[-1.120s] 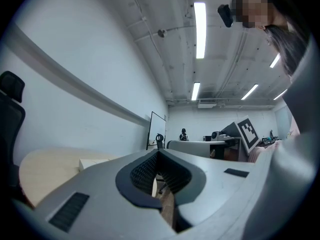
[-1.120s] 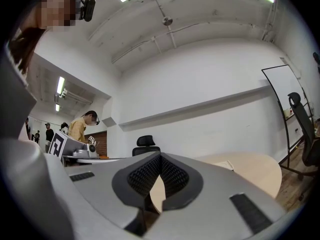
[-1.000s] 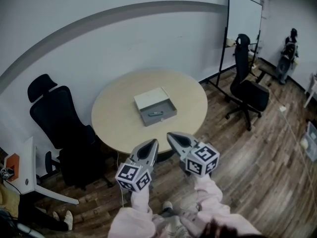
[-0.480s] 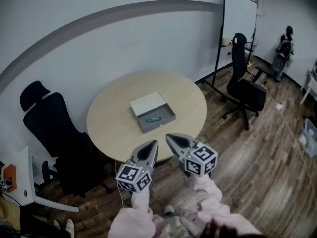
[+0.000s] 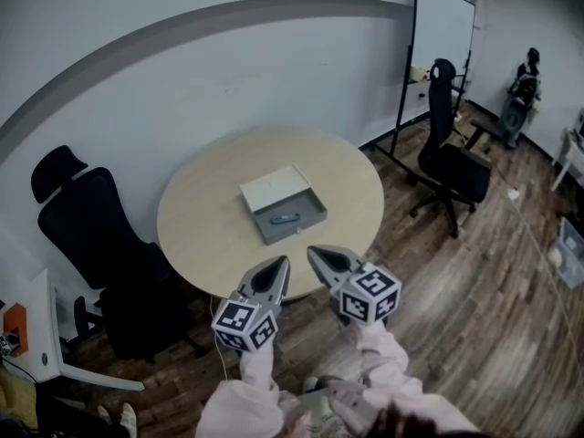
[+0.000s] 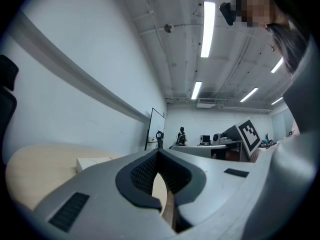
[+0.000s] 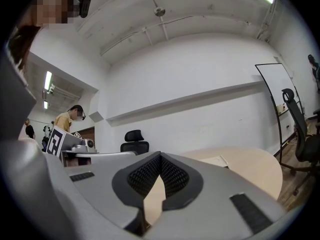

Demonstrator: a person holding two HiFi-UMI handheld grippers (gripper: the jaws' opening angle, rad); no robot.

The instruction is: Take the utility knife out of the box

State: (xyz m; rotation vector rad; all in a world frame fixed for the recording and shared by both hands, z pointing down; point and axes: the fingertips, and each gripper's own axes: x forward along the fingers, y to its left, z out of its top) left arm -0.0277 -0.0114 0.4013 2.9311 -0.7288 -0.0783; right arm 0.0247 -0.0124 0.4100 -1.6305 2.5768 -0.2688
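Note:
A grey box (image 5: 298,230) stands open in the middle of a round beige table (image 5: 205,235), its white lid (image 5: 272,188) lying back behind it. A small teal utility knife (image 5: 285,218) lies inside the box. My left gripper (image 5: 279,265) and right gripper (image 5: 316,254) hang side by side in front of the table's near edge, short of the box. Both point level toward it, shut and holding nothing. The left gripper (image 6: 158,151) sees the lid (image 6: 92,162) low on its left. The right gripper (image 7: 160,155) sees the box (image 7: 216,160) on its right.
A black office chair (image 5: 96,235) stands at the table's left, and another chair (image 5: 452,162) at the right beside a whiteboard (image 5: 443,35). A person (image 5: 525,85) stands far right. A white desk corner (image 5: 46,336) is at lower left. The floor (image 5: 474,318) is wood.
Both grippers and my view have come a little nearer to the table. The box now sits slightly lower in the head view. Both grippers stay shut.

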